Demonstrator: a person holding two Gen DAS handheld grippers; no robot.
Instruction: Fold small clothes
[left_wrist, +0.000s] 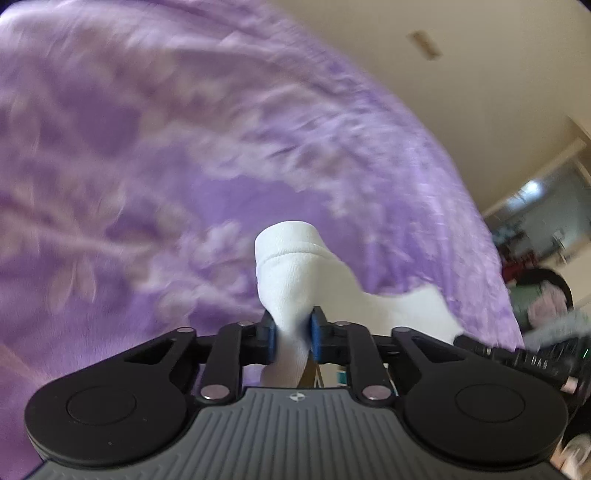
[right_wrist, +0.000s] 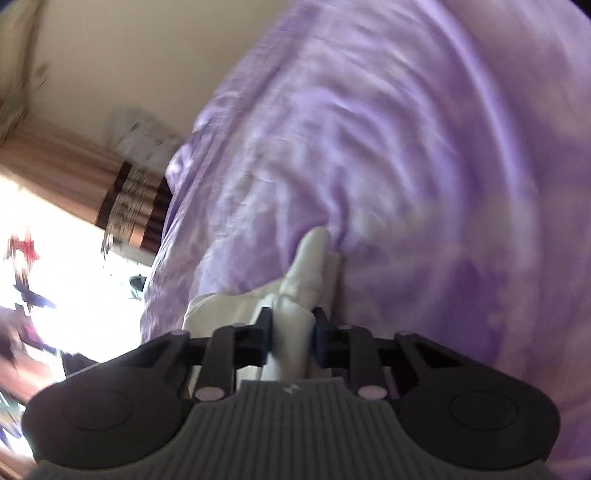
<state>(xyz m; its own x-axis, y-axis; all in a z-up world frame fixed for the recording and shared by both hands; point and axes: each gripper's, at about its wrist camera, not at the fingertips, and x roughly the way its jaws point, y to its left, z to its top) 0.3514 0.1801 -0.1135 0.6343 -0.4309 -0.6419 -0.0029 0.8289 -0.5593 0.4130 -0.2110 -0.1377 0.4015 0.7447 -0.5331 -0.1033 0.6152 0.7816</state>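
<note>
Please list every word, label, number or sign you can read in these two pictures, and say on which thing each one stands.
No readable words or numbers.
Left gripper body: a small round white emblem, no letters.
Right gripper body: the same mark, blurred.
Black cable connector in the left view: pale markings, too blurred to read.

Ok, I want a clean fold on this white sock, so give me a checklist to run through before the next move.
1. Left gripper pinches the white sock: ok.
2. Right gripper pinches white fabric: ok.
3. Both hold the same sock: cannot tell.
4. Sock lies flat on the purple bedspread: not ok, bunched.
5. Bedspread ahead is free of other clothes: ok in both views.
</note>
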